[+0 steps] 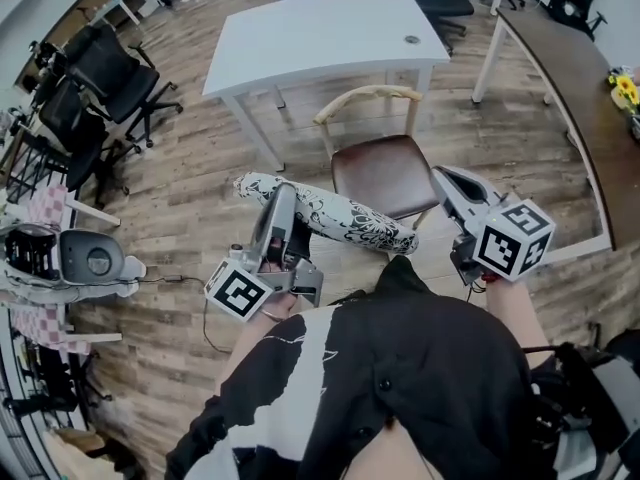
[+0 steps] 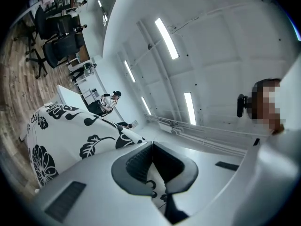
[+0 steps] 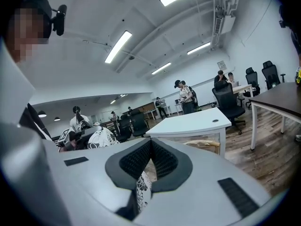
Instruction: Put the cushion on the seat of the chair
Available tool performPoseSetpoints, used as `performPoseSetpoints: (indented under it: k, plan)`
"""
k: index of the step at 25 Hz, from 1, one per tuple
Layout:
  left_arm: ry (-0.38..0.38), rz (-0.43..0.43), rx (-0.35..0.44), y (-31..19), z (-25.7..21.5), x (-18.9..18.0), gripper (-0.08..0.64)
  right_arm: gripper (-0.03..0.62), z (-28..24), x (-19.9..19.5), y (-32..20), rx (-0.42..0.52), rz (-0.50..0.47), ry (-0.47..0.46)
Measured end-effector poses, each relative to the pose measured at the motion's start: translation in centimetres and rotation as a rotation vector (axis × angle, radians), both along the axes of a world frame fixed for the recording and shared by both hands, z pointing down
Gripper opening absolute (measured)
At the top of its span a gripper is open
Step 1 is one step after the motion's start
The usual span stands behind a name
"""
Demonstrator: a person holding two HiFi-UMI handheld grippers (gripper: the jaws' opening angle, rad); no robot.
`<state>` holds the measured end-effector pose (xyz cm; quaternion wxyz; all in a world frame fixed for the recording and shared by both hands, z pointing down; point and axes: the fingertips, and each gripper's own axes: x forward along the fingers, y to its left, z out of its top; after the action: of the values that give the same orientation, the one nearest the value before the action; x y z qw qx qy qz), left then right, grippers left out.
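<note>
The left gripper was clamped shut on the left end of the floral cushion, which hung at seven o'clock from the chair seat. The right gripper was closed, pinching its right edge.

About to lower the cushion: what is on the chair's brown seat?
The brown seat of the wooden chair shows nothing on it. Its front edge is hidden behind the black-and-white floral cushion, so that strip cannot be checked.

Head view steeply down; gripper views close; cushion shared.
</note>
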<state>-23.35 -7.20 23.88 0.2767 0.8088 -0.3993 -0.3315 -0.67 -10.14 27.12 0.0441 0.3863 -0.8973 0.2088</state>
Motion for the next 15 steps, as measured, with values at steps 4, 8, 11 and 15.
performPoseSetpoints:
  k: [4, 8, 11, 15]
  plan:
    - [-0.010, -0.012, -0.009, -1.2, 0.7, -0.3, 0.014, 0.015, 0.1, -0.9, -1.9, 0.003, -0.028, 0.000]
    - [-0.020, -0.049, -0.028, -4.4, 1.6, -0.1, 0.014, 0.015, 0.7, -1.0, -5.8, -0.003, -0.068, 0.003]
    - [-0.013, -0.069, -0.047, -6.3, 2.0, -0.2, 0.014, 0.015, 0.6, -1.2, -8.4, -0.006, -0.088, 0.004]
    - [-0.016, -0.086, -0.040, -8.1, 2.0, -0.6, 0.014, 0.015, 0.6, -2.2, -10.7, -0.006, -0.125, 0.011]
